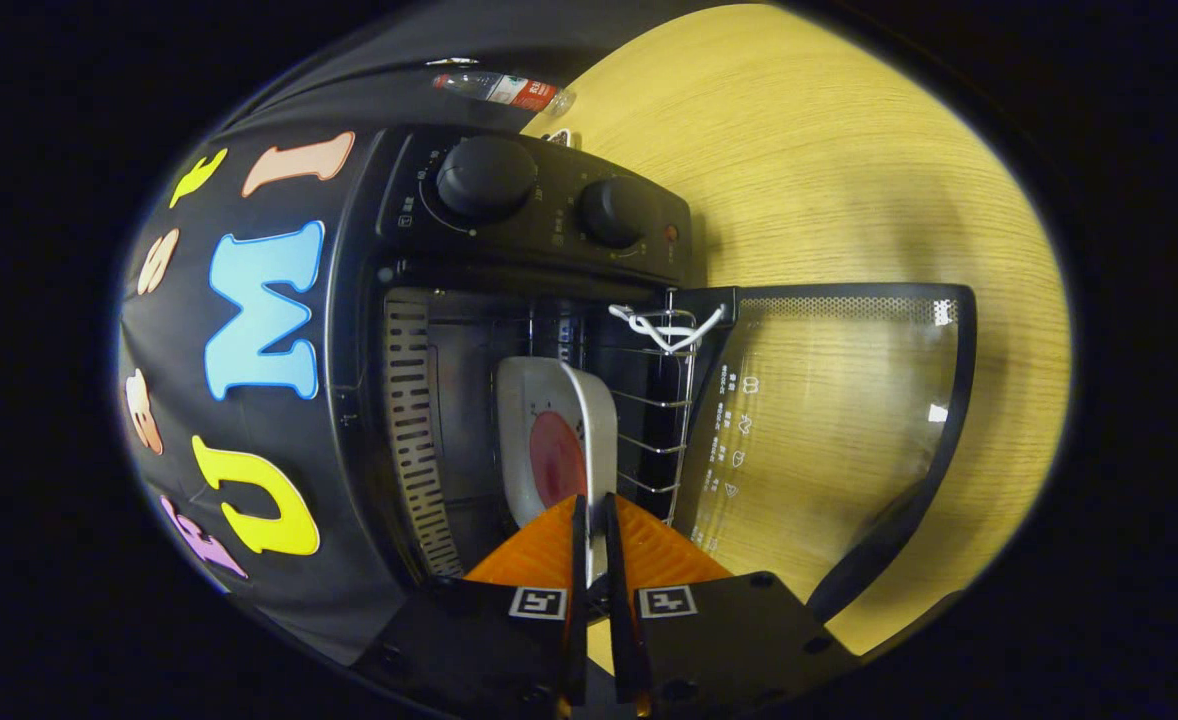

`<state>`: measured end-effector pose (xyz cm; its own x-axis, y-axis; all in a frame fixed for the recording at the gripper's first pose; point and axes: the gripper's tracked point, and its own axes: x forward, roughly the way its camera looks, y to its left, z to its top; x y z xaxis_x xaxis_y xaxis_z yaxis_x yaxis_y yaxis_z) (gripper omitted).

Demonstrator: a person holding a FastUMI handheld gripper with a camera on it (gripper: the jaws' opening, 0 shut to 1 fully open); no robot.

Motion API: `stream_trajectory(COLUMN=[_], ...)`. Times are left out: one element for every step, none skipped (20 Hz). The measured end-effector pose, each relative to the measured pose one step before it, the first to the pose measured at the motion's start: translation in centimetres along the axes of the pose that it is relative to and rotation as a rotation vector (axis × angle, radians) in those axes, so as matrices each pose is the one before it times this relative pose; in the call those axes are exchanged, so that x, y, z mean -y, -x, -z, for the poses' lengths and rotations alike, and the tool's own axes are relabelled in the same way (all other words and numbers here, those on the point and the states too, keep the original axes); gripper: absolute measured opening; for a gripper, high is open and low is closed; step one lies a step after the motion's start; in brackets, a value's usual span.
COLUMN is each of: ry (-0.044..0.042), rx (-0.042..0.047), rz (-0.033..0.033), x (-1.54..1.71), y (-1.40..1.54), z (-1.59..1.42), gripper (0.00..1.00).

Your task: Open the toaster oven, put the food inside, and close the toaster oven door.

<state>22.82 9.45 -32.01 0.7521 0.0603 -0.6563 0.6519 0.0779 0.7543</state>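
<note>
Plate (pixel 559 440) with red food (pixel 557 460) clamped by rim between my gripper (pixel 596 520) fingers, edge-on, partly inside open toaster oven (pixel 509 300). I'd keep it level over wire rack (pixel 664 400), clear of glass door (pixel 829 420), push deeper before release.

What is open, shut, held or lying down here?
Black toaster oven: open.
Glass oven door: swung fully open.
White plate with red food: inside the oven, gripped at its rim.
Orange-fingered gripper: shut on the plate.
Clear plastic bottle: lying on its side behind the oven.
</note>
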Motion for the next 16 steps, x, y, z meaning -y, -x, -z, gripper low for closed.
stream_trajectory(ry=[0.0111, 0.01742, 0.02542, 0.03376, 0.03099, 0.02471, 0.03468, 0.05372, 0.06631, 0.0588, 0.04606, 0.04527, 0.04942, 0.05254, 0.0577, 0.06695], rx=[-0.01922, -0.01191, -0.00672, -0.00783, -0.01493, -0.02175, -0.0263, -0.0245, -0.01714, -0.01139, -0.0186, -0.0225, -0.02182, -0.01659, -0.01178, -0.00993], rz=[-0.01549, -0.004, -0.00101, -0.00495, -0.01466, -0.0398, -0.03023, -0.00256, 0.01209, 0.00315, -0.01357, 0.00079, 0.01303, 0.02088, 0.01735, 0.02082], x=[-0.133, 0.076, 0.136, 0.004, -0.225, -0.775, -0.492, 0.236, 0.501, 0.287, -0.01, 0.36, 0.611, 0.677, 0.572, 0.638], y=[0.372, 0.545, 0.502, 0.746, 0.778, 0.909, 0.814, 0.86, 0.758, 0.754, 0.629, 0.676, 0.458, 0.489, 0.409, 0.341], z=[0.429, 0.344, 0.085, 0.32, 0.213, 0.386, 0.566, 0.546, 0.387, 0.393, 0.571, 0.677, 0.674, 0.625, 0.564, 0.616], gripper=[0.36, 0.49, 0.61, 0.73, 0.85, 0.97, 0.97, 0.97, 0.97, 0.98, 0.98, 0.97, 0.97, 0.97, 0.98, 0.98])
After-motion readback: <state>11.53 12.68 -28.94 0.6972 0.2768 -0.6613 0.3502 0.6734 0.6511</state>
